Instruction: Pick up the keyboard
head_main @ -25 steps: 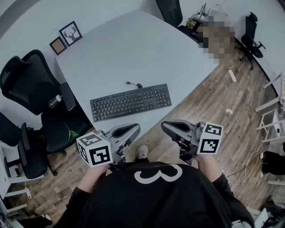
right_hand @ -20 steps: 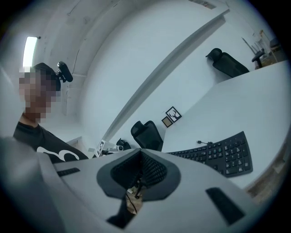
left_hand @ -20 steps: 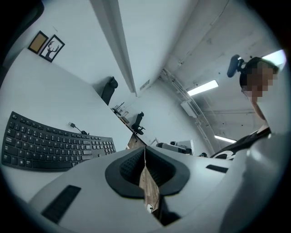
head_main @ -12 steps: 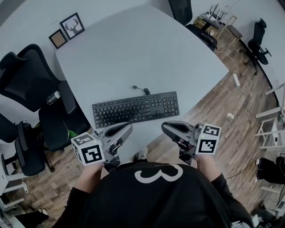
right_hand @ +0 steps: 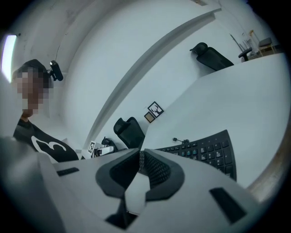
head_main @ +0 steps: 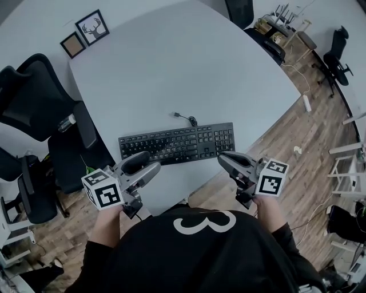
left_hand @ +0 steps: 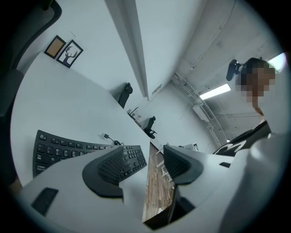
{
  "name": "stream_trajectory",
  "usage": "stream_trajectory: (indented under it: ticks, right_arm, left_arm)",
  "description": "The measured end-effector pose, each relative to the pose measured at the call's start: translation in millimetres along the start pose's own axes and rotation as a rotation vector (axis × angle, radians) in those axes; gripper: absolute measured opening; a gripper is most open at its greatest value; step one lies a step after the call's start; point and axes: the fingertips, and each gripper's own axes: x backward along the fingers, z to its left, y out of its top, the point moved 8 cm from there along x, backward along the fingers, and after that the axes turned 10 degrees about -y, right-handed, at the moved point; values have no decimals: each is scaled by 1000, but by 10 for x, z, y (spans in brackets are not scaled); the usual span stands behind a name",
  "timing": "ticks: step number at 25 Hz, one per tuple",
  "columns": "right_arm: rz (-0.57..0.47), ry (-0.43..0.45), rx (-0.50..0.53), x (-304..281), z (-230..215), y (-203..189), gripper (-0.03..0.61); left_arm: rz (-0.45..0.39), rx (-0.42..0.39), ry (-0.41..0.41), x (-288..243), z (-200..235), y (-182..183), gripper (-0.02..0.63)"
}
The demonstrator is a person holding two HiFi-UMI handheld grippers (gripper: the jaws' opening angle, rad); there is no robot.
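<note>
A black keyboard (head_main: 177,143) lies flat on the pale grey table (head_main: 171,68), near its front edge, with a short cable at its back. My left gripper (head_main: 143,165) hovers just short of the keyboard's left near corner. Its jaws are opening and stand apart with nothing between them; in the left gripper view (left_hand: 145,159) the keyboard (left_hand: 59,150) shows beyond them. My right gripper (head_main: 229,162) hangs off the keyboard's right near corner, over the table's edge. It is shut, pads (right_hand: 152,170) touching and empty, with the keyboard (right_hand: 204,150) just ahead.
Black office chairs (head_main: 34,103) stand close along the table's left side, and another (head_main: 240,8) at the far end. Two small picture frames (head_main: 93,27) rest at the table's far left corner. Wooden floor (head_main: 297,131) lies to the right.
Both grippers have come forward to the keyboard's near edge. The left gripper's jaws, shut before, have spread apart. The right gripper stays shut.
</note>
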Motion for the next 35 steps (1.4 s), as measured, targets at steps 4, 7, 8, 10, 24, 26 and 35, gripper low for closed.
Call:
stream_trajectory:
  ticks: [4,7,8,10,24,26,35]
  right_arm:
    - [18,-38,-30,-115,-200,33,86]
    - [48,-79,-22,-202,-342,39,156]
    - [57,-89,-18,-222,-383,44,172]
    - [83,-104,6,-257,-457,57,215]
    - [179,-366,135,-251,-1165,133,344]
    - [204,-387,136,-251,-1282,118,344]
    - [288,-361,58,-403,-1416,15,342]
  left_arm:
    - [19,-14,85,141,230,13,305]
    - [11,-17,162,280,430,23,314]
    - [10,-17,189,326,492,22,316]
    - [7,-20,244,412,607,31,318]
    - [55,31,418,727,1260,-14,319]
    - [59,54,406,718,1325,-20,319]
    - [95,130,352,599,1433,-134,318]
